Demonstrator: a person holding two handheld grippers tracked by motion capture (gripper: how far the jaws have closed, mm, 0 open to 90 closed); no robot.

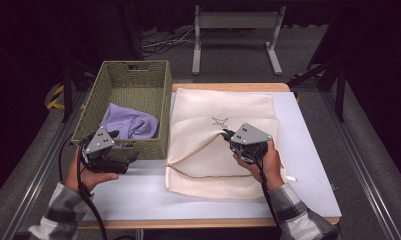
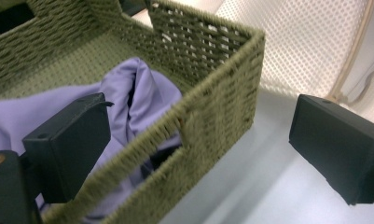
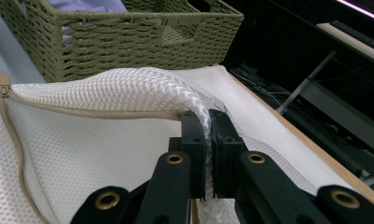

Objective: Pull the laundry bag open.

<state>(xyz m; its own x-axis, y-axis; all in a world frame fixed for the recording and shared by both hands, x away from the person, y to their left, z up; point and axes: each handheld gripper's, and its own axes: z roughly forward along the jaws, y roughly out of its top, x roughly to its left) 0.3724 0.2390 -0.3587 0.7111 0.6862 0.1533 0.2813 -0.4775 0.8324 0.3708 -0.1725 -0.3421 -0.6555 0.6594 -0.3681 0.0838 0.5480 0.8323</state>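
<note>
With the right gripper (image 3: pixel 208 154) clenched on the upper edge of the mesh laundry bag (image 1: pixel 223 150), lifting its zipped mouth open, the released left gripper (image 2: pixel 198 154) straddles the basket (image 2: pixel 222 112) wall beside the purple garment (image 2: pixel 142 93), not yet grasped or bagged.

A white table (image 1: pixel 308 165) sits in the middle of the frame – it has a thin wooden edge (image 1: pixel 228 87) along the far side. Behind it, at the top, stands a grey metal frame (image 1: pixel 235 22) with two legs. Some cables (image 1: pixel 160 42) lie on the grey floor (image 1: pixel 373 120) (just left of that frame). At the left edge – yellow and black stripes (image 1: pixel 55 97).
</note>
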